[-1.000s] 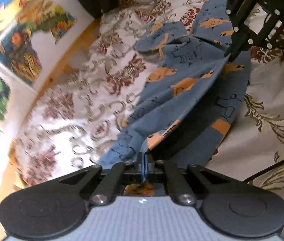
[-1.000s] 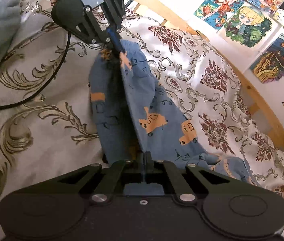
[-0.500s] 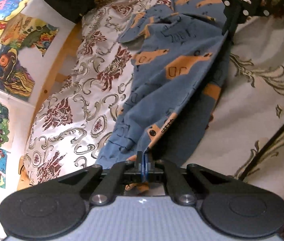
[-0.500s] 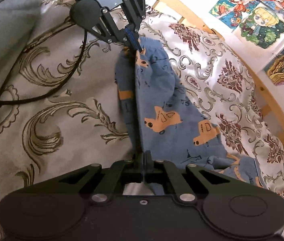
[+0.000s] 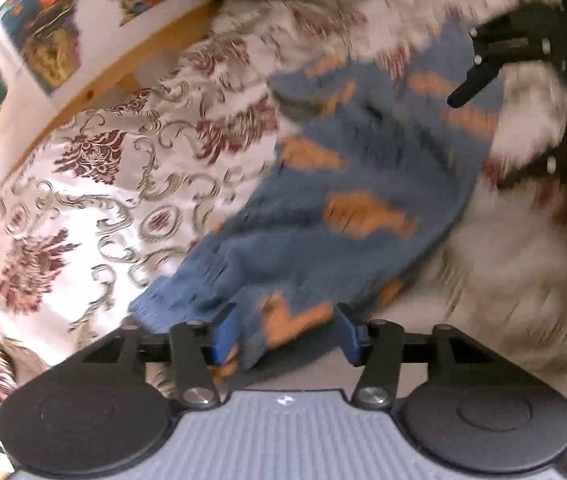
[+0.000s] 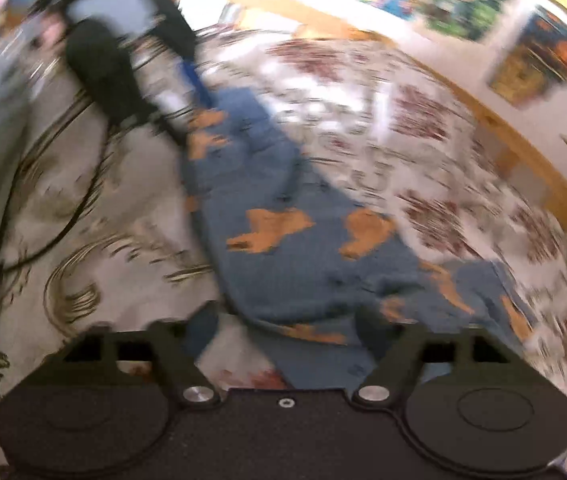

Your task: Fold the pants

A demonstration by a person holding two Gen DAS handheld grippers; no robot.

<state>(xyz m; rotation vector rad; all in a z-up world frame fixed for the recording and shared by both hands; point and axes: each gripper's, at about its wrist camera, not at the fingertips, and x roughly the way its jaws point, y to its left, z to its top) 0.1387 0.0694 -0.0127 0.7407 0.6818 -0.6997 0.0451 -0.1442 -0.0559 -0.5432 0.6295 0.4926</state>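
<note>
Blue pants (image 5: 323, 208) with orange prints, lying doubled over lengthwise on the patterned bedspread (image 5: 95, 200), a bit rumpled at the far end. Both views pretty blurry. Left gripper (image 5: 287, 332) spread wide, cuff end just between the blue pads (image 5: 225, 334) but not pinched. Right gripper (image 6: 283, 320) also apart, hovering over the other end. Black cable (image 6: 55, 236) snaking beside the pants. Posters (image 5: 43, 32) on the wall behind the wooden bed edge.
</note>
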